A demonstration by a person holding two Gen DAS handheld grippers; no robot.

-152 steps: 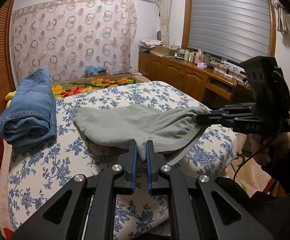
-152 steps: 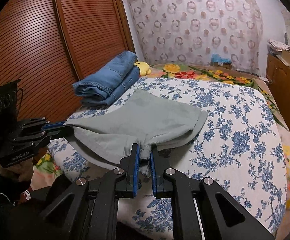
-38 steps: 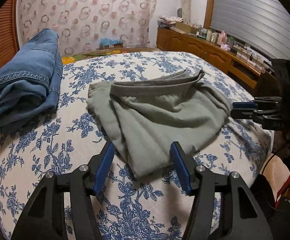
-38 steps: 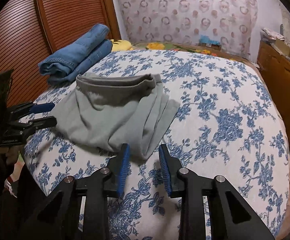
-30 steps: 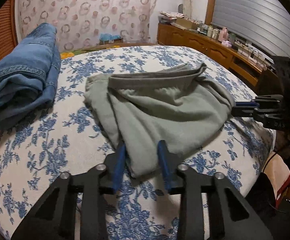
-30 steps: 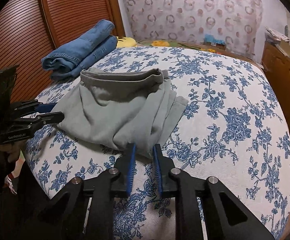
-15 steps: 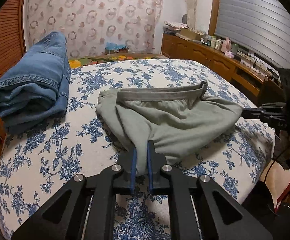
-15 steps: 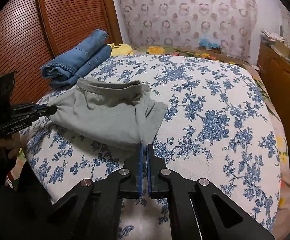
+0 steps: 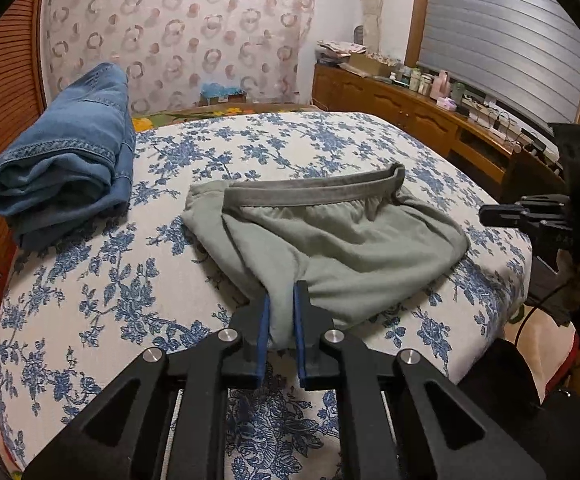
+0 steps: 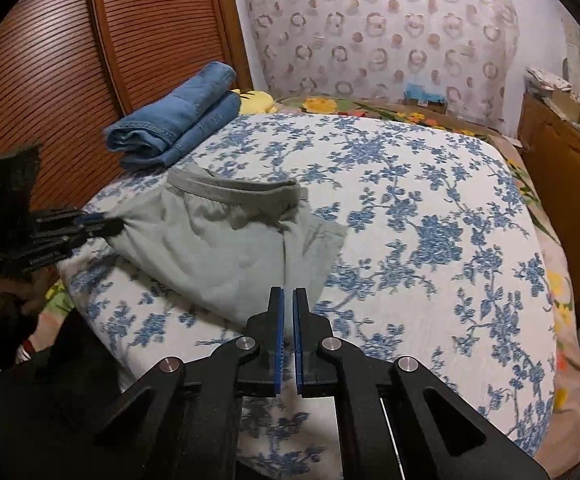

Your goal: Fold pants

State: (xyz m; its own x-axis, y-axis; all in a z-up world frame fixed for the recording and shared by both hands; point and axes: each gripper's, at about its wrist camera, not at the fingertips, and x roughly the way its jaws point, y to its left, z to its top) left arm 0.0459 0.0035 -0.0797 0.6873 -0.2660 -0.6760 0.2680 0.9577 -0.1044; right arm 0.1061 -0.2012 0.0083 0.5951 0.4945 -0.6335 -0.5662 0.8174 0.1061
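Note:
Grey-green pants (image 9: 350, 248) lie folded on the floral bed (image 9: 90, 300), their darker waistband (image 9: 314, 194) on the far side. My left gripper (image 9: 281, 300) pinches the near left corner of the cloth; its jaws are opening slightly, with fabric bunched between the blue pads. In the right wrist view the right gripper (image 10: 288, 292) is shut on the near right corner of the pants (image 10: 226, 248). Each gripper shows in the other's view: the right gripper (image 9: 486, 212) at the pants' right edge, the left gripper (image 10: 106, 226) at their left edge.
Folded blue jeans (image 9: 62, 160) sit at the far left of the bed, near a slatted wooden wardrobe (image 10: 50, 60). A wooden dresser (image 9: 410, 120) with small items runs along the right under a shuttered window. A patterned curtain hangs behind the bed.
Both grippers closed from open onto the near corners of the pants. The held corners have since risen slightly off the bed, drawing the cloth taut.

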